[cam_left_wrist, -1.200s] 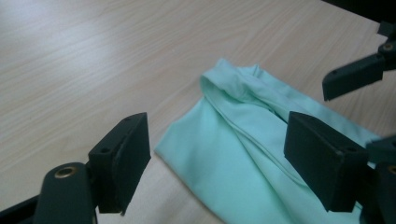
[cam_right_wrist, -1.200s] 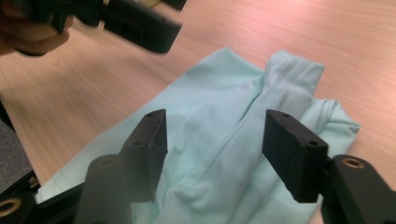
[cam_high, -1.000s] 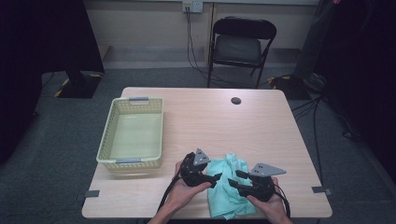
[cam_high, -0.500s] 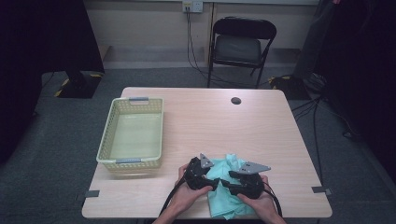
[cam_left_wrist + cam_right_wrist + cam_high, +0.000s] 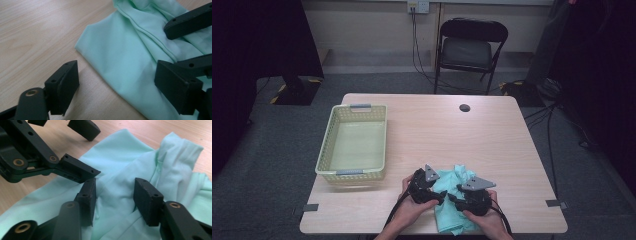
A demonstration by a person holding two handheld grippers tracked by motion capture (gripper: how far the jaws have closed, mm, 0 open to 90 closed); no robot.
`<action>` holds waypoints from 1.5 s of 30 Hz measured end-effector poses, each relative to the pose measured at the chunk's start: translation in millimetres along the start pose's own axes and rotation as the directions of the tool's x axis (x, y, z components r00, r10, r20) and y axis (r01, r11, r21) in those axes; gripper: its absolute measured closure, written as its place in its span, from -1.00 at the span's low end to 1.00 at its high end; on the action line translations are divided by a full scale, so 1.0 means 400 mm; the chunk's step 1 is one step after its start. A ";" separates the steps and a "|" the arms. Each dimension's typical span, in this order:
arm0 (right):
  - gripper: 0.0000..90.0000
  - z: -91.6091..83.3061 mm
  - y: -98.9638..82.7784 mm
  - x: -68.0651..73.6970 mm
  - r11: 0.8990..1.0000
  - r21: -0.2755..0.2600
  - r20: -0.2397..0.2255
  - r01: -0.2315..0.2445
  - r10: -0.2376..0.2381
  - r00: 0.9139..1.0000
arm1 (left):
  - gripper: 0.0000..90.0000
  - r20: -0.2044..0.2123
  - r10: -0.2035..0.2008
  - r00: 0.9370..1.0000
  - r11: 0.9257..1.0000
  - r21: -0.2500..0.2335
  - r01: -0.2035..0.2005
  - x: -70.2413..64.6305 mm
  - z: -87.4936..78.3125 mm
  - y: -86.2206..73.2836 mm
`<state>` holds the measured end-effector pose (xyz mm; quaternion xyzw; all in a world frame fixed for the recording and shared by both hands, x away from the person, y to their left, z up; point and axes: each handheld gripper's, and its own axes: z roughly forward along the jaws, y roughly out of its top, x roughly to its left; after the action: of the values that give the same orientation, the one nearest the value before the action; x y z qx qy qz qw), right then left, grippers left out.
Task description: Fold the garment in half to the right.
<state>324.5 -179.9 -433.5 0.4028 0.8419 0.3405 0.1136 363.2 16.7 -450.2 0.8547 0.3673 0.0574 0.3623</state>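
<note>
A pale wooden worktop point(image 5: 492, 135) stands on grey carpet, a black folding chair point(image 5: 469, 47) behind it. Toward its left edge sits a yellow basket point(image 5: 354, 175), well left of both sets of jaws. The left gripper point(image 5: 441, 196) has its jaws spread wide and has just been opening them further; one jaw is over bare wood, the other over the mint green cloth point(image 5: 457, 212), whose edge lies between them, unpinched. The right gripper point(image 5: 451, 197), just beside it, has just been narrowing its jaws; they straddle a raised fold of the cloth, pads not visibly pressing it
</note>
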 end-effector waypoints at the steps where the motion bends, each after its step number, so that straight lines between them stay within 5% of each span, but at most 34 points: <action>1: 0.24 -0.001 -0.003 0.000 1.000 -0.005 0.008 -0.005 0.005 1.000 | -0.60 0.001 0.001 1.000 1.000 -0.001 -0.001 0.001 0.000 0.000; 9: 0.68 -0.023 -0.019 -0.017 0.999 0.007 0.034 -0.053 0.053 0.998 | -0.60 -0.003 -0.005 1.000 1.000 -0.005 0.004 0.001 0.000 -0.001; 15: 0.81 -0.040 -0.027 -0.023 0.998 -0.007 0.044 -0.061 0.061 0.997 | -0.63 -0.003 -0.002 1.000 1.000 -0.005 0.002 0.003 0.001 -0.001; 45: 0.79 -0.130 -0.091 -0.088 0.991 -0.036 0.112 -0.132 0.135 0.985 | -0.69 -0.004 0.004 1.000 1.000 -0.012 -0.004 0.014 0.007 0.000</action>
<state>301.4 -247.9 -422.2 0.4754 0.8002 0.3360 0.1442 368.0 18.9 -453.1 0.8531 0.3662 0.0621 0.3664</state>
